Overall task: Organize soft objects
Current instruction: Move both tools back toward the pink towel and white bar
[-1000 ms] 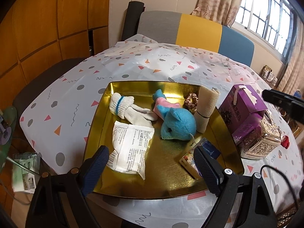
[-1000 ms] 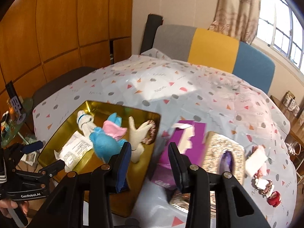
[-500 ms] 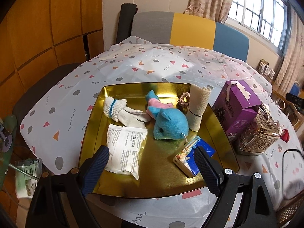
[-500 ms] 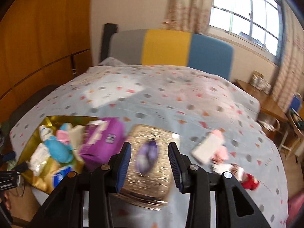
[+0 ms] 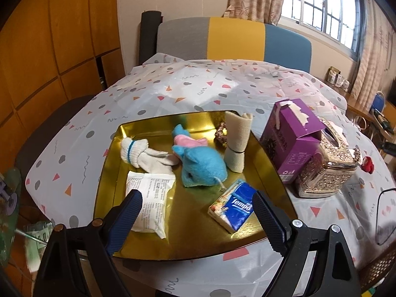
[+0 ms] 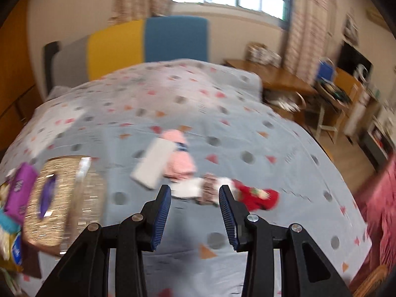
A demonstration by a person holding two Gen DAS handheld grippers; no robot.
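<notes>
Over the near edge of the gold tray [image 5: 109,173] hangs the left gripper [image 5: 196,206], jaws spread wide and nothing between them. Just ahead of its tips lie a white packet [image 5: 151,193] on one side and a blue tissue pack [image 5: 234,206] on the other, with bare gold floor between them. Further in sit a white glove [image 5: 143,153], a blue plush toy [image 5: 200,165], a rolled beige cloth [image 5: 237,141] standing upright and a scrunchie [image 5: 220,133] tucked behind it. A purple box [image 5: 289,138] leans against the tray's right rim, a glittery tissue holder [image 5: 324,170] touching it.

Across the table the right gripper [image 6: 195,209] hovers over the spotted tablecloth [image 6: 173,104], jaws partly apart and empty, the view blurred. Just beyond its tips lies a small brown-and-white soft thing [image 6: 210,190], a red one [image 6: 257,198] beside it, a pink bundle [image 6: 178,158] and a white pad [image 6: 154,163] further out. Open cloth runs to the far and right edges
</notes>
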